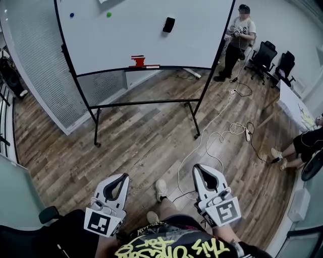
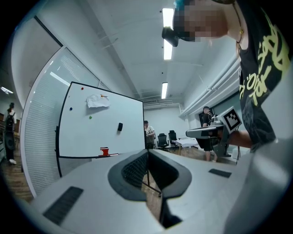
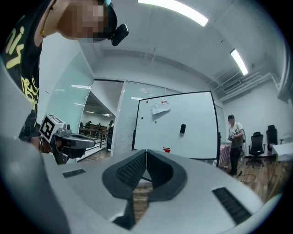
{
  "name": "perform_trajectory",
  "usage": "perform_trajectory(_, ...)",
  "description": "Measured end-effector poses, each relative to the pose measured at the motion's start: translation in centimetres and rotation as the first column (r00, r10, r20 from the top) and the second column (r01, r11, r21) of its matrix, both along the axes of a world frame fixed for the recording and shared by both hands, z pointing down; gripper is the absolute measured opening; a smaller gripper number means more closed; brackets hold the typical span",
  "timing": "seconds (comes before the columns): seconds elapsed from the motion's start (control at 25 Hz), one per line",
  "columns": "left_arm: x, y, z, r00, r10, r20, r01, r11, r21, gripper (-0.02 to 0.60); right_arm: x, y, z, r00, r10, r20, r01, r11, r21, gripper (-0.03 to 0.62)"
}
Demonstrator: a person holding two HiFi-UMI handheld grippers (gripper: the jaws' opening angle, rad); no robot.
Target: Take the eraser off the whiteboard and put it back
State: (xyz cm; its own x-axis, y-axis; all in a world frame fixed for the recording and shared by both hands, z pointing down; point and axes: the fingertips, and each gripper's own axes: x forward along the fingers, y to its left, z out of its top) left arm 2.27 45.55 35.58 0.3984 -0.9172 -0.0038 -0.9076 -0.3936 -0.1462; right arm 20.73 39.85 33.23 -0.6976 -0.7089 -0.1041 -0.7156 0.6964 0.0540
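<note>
Left gripper (image 1: 123, 177) and right gripper (image 1: 198, 168) are closed, empty; small black eraser (image 1: 169, 24) clings to whiteboard (image 1: 126, 40).

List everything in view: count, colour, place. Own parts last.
whiteboard: one, white, on a black stand across the room
eraser: one, black, on the whiteboard's upper right
magnet: one, blue, whiteboard's upper left
second magnet: one, green, right of it
red item: one, red, on the whiteboard's tray
cables: several, white and black, on the floor
office chairs: two, black, far right
bystander: one, dark trousers, right of the whiteboard
seated person: one, dark clothes, right edge
left gripper: one, grey, low left, shut, empty
right gripper: one, grey, low right, shut, empty
</note>
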Motion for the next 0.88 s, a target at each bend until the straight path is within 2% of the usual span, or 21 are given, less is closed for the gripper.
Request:
perform_trajectory(0.24, -0.9, -1.9, -0.4, 1.0, -0.015, 0.009, 0.015, 1.0, -0.006, 0.011, -0.9, -2.2, -0.7, 1.0, -0.011, 0.012, 0.011, 1.0, 0.014, 0.011)
perform_trajectory(0.52, -1.4, -5.3, -1.3, 1.0, -0.028, 0.015, 0.027, 0.999, 0.03, 0.011, -1.1, -5.7, -1.0, 0.999, -0.024, 0.024, 0.023, 0.999, 0.039, 0.011)
perform_trajectory(0.72, -2.3, -8.0, -1.8, 0.998, -0.049, 0.04, 0.048, 0.999, 0.026, 0.011, -1.5, -9.0, -0.1, 0.999, -0.034, -0.019, 0.034, 0.999, -0.003, 0.011)
perform_trajectory(0.88, -3.2, -10.1, -2.0, 0.996, -0.06, 0.059, 0.058, 0.998, 0.027, 0.011, -2.8, -11.3, -1.6, 0.998, -0.051, 0.026, 0.05, 0.998, 0.046, 0.011)
